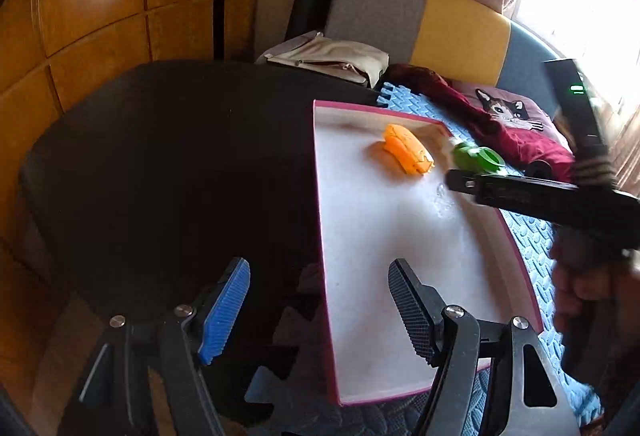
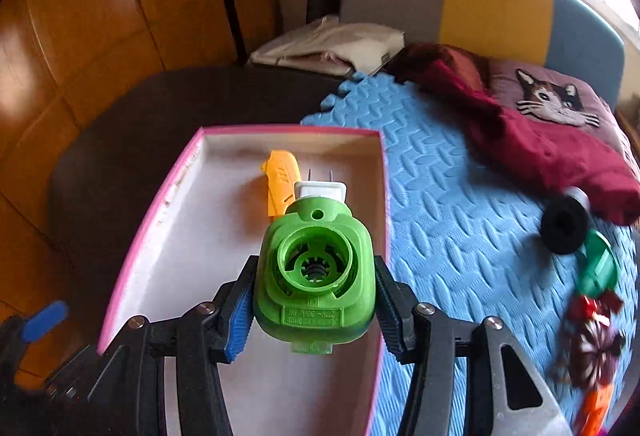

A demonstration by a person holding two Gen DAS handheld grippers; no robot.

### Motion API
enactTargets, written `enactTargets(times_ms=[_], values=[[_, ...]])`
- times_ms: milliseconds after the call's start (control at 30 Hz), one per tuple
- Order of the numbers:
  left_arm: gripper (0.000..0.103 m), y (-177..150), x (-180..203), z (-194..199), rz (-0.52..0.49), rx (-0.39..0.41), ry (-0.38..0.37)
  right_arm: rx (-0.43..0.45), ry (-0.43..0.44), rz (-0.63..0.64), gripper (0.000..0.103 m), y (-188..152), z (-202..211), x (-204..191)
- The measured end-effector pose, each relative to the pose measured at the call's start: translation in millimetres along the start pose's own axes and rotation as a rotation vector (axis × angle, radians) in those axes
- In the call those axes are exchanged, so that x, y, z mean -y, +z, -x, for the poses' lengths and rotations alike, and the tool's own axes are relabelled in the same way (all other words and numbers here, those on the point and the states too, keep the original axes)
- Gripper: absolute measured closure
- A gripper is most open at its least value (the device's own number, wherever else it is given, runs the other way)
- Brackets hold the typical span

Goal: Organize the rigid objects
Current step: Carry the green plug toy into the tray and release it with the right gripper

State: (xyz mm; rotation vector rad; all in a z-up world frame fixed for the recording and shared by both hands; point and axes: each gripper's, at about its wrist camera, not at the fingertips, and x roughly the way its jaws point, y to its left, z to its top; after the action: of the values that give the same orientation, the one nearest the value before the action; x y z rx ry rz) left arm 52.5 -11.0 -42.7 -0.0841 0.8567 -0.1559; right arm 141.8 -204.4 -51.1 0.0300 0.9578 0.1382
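Closest to the lens in the right wrist view, the right gripper (image 2: 314, 310) clamps a green plug-in device (image 2: 316, 276) by its two flanks, blue pad at nine o'clock and black pad at three, its round socket facing the camera and a white plug end with two metal prongs pointing away at twelve o'clock. The side grip probably keeps the prongs free so the piece can be set flat. It hangs over the pink-rimmed box (image 2: 140, 232), apparently on its way in beside the orange utility knife (image 2: 280, 182) that lies on the white floor near the far wall.

The left gripper (image 1: 320, 310) has its fingers apart with nothing between them, straddling the box's near left edge; it may be there to steady the box.

Outward at three o'clock, a blue foam mat (image 2: 448, 220) carries what is yet unsorted: a black roller (image 2: 562, 226), a green lid-like piece (image 2: 598, 268) and a blurred dark-red item. Beyond lie a maroon garment (image 2: 560, 152), a cat-face cushion (image 2: 554, 98), folded cloth, a dark tabletop (image 1: 160, 164) and wooden wall panels.
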Motion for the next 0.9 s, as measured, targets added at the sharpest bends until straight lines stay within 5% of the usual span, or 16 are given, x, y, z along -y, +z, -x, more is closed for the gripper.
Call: enactTargets(times_ms=[333,467,900], values=[[0.030,-1.1,-2.8,-3.1,0.004,-0.005,0.007,-0.002,-0.038,0.024,0.049,-5.9,-9.9,-0.6],[0.030,-1.0,-1.2,0.3,-0.002,0.001,0.006,0.032,0.016,-0.034,0.044,-12.4,6.6,5.5],[0.030,-1.6,13.5,16.7,-0.046,0.033,-0.009,0.146,-0.013,-0.074,0.041,-44.1,56.3,18.2]])
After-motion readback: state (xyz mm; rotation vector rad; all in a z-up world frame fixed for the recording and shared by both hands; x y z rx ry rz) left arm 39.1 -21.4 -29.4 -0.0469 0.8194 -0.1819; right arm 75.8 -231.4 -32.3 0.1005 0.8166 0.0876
